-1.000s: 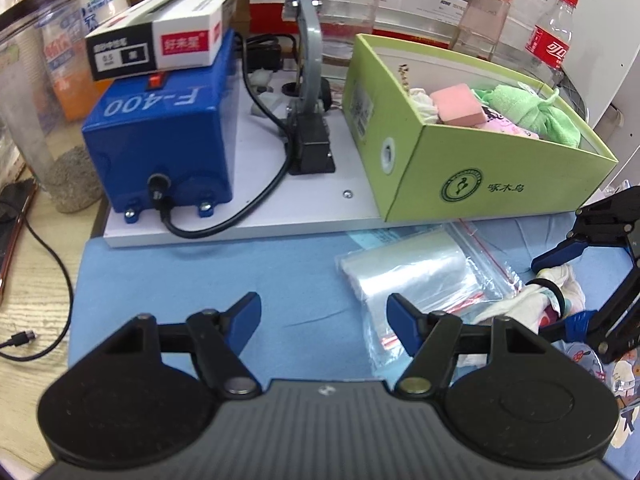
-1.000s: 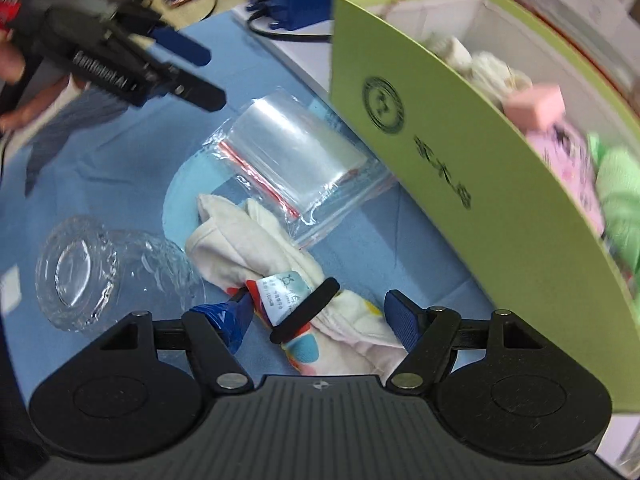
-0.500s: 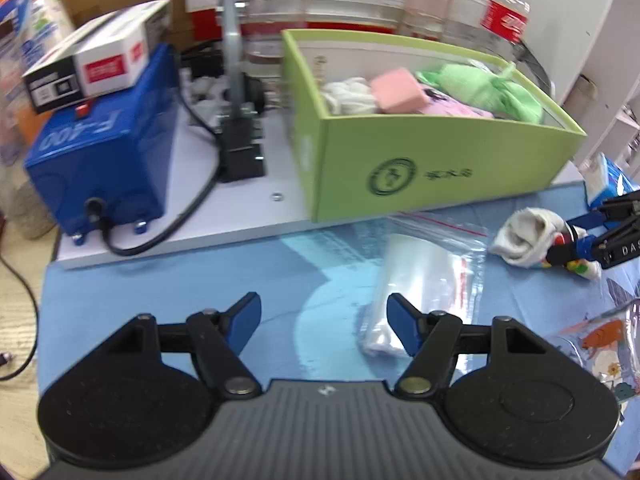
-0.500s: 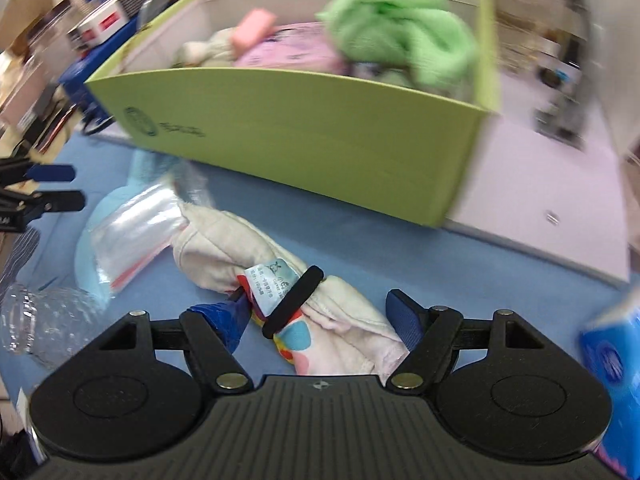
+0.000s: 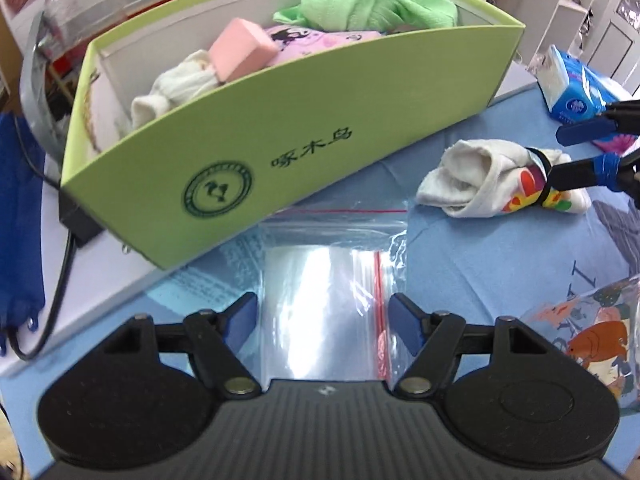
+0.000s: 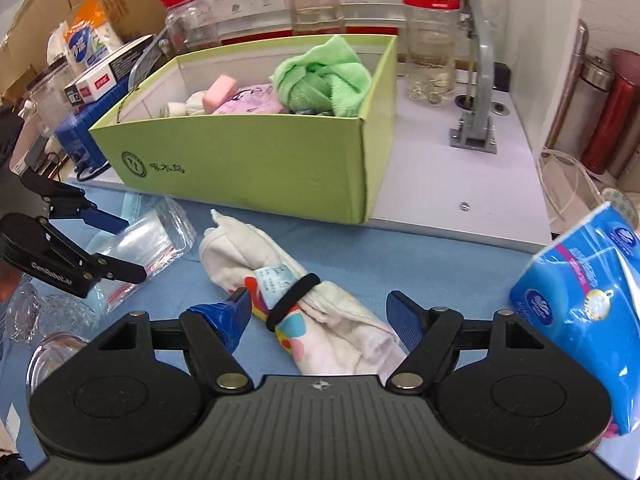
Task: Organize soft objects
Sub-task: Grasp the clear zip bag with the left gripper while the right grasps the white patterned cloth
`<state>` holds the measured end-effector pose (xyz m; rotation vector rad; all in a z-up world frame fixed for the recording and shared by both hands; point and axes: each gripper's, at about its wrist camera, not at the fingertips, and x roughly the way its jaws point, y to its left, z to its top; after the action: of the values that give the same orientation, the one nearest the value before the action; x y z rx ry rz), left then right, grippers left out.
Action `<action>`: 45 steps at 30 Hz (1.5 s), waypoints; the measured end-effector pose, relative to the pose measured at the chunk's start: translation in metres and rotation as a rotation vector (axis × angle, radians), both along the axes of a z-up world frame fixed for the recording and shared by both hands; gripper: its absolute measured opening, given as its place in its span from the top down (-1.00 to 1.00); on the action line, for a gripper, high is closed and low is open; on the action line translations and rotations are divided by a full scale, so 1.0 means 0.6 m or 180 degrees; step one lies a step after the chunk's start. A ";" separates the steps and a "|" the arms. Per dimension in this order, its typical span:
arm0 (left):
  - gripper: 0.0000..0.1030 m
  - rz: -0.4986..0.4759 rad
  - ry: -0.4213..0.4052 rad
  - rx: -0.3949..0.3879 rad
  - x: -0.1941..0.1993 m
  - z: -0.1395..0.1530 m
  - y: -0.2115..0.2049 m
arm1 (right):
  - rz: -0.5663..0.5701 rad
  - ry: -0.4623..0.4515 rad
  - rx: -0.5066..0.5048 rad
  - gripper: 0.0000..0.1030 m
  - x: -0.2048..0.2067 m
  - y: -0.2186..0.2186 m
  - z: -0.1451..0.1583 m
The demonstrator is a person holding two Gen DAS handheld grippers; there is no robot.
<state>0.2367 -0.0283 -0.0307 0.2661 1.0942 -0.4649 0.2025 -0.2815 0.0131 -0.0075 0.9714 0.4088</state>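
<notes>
A rolled white cloth with coloured print and a black band (image 6: 304,304) lies on the blue mat, also in the left wrist view (image 5: 480,178). My right gripper (image 6: 324,312) is open with its fingers on either side of the roll's banded end. My left gripper (image 5: 322,314) is open and empty, just above a stack of clear zip bags (image 5: 324,288). The green box (image 6: 248,160) behind holds a green towel (image 6: 324,76), a pink sponge (image 6: 219,90), a pink printed cloth and a white cloth.
A blue tissue pack (image 6: 580,304) stands at the right on the mat. A glass jar (image 6: 44,320) lies at the left. Bottles (image 6: 430,40), a grey metal bracket (image 6: 478,92) and a blue machine (image 6: 80,124) stand around the box.
My left gripper has moved right and forward, over the zip bags and close to the green box. My right gripper has swung round the cloth roll and stays open around it.
</notes>
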 end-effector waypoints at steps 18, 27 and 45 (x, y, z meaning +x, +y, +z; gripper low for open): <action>-0.49 0.0469 -0.0090 -0.0043 -0.032 0.002 0.146 | -0.0030 0.0013 0.0054 -0.17 -0.002 0.019 -0.004; -0.52 -0.0061 -0.0154 -0.0008 -0.033 0.000 0.131 | 0.0169 -0.0116 0.0020 -0.17 -0.013 0.022 0.003; -0.72 -0.0496 -0.0224 -0.0124 -0.019 -0.011 0.092 | 0.0711 -0.0184 -0.0402 -0.20 0.025 0.089 -0.051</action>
<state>0.2251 0.0267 -0.0373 0.3325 0.9988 -0.6109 0.2175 -0.2282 -0.0175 -0.2429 0.9410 0.5489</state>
